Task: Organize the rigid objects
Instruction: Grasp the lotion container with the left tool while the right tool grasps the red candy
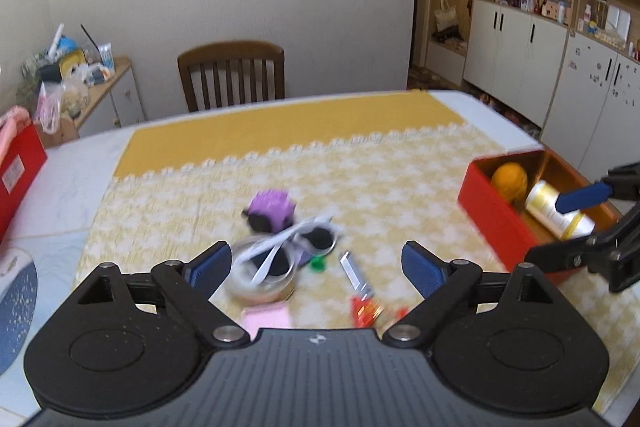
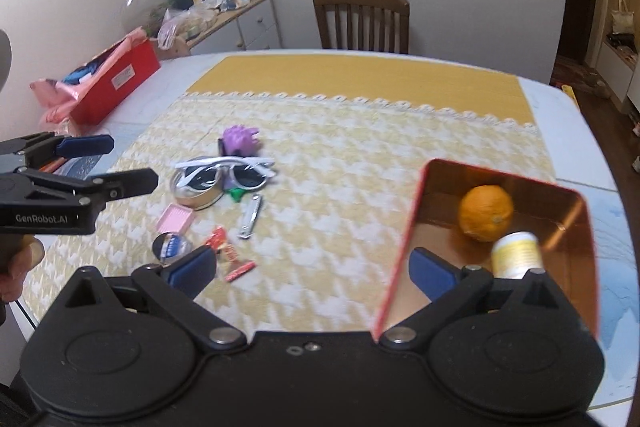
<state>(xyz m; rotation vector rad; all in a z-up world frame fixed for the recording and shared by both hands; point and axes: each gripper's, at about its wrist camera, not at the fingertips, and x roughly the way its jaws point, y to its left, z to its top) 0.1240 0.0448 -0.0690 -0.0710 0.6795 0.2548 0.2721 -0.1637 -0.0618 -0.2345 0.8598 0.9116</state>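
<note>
Left gripper (image 1: 316, 263): jaws wide apart, holding nothing; hovers over the clutter at lower centre of its view.
Right gripper (image 2: 312, 267): jaws wide apart, empty; one finger over the red box (image 2: 400, 247).
Red box contents: orange (image 2: 485, 213), pill bottle (image 2: 516, 255).
Next item, judged: white sunglasses (image 1: 304, 239) atop the open tin (image 1: 264, 279), straight ahead of the left gripper, the nearer one; long axis runs left-right.
Neighbours: nail clipper (image 1: 354, 271), purple toy (image 1: 272, 211) close by.
Free room: open tabletop (image 2: 340, 155) between clutter and box.

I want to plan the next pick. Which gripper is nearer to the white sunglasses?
Left. The left gripper is open just in front of the white sunglasses. The right gripper is open farther right, at the red box.
</note>
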